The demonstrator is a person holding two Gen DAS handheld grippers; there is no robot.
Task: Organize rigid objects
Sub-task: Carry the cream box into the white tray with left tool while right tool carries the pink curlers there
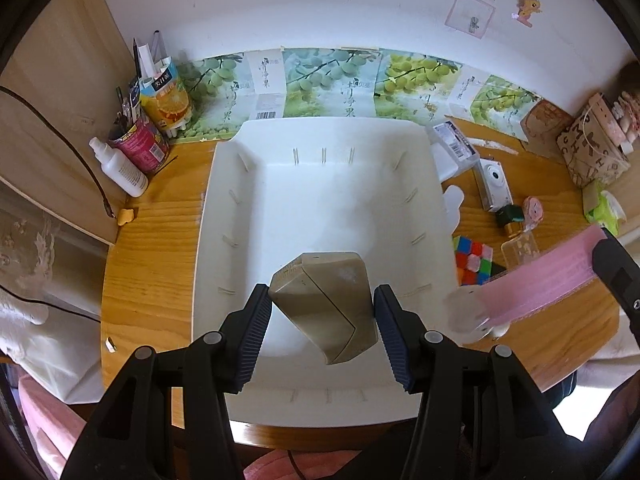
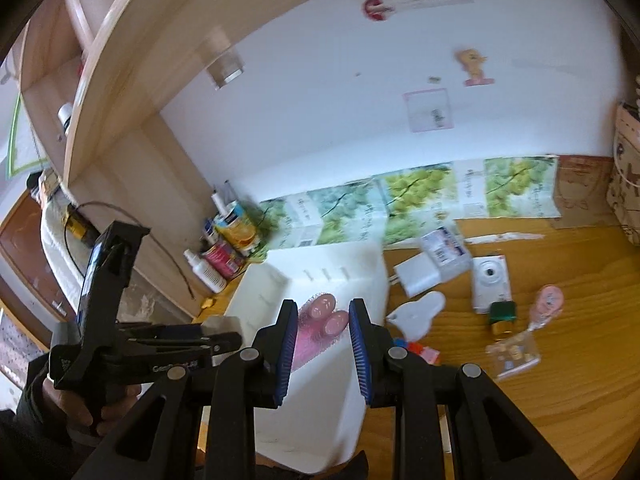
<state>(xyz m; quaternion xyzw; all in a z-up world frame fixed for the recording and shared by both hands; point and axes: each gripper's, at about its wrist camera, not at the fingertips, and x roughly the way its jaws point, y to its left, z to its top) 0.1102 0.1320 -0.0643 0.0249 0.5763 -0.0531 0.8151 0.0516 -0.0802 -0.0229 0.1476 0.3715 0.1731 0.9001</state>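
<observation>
My left gripper (image 1: pixel 322 304) is shut on a tan cardboard box (image 1: pixel 326 304) and holds it tilted above the near part of a large white bin (image 1: pixel 236 224). My right gripper (image 2: pixel 323 316) is shut on a pink hair roller (image 2: pixel 320 320), held over the bin's right side (image 2: pixel 360 272). In the left wrist view the pink roller (image 1: pixel 536 284) shows at the right, held by the right gripper's black body. On the wooden desk to the right of the bin lie a Rubik's cube (image 1: pixel 474 260), a white camera (image 1: pixel 494 184) and a green-capped perfume bottle (image 1: pixel 510 218).
A white charger (image 2: pixel 416 276), a barcoded box (image 2: pixel 444 250), a clear case (image 2: pixel 514 354) and a pink tape dispenser (image 2: pixel 550 302) lie on the desk. Pen cups (image 1: pixel 142 140) and a white spray bottle (image 1: pixel 120 168) stand at the back left. A wooden shelf (image 2: pixel 132 60) rises left.
</observation>
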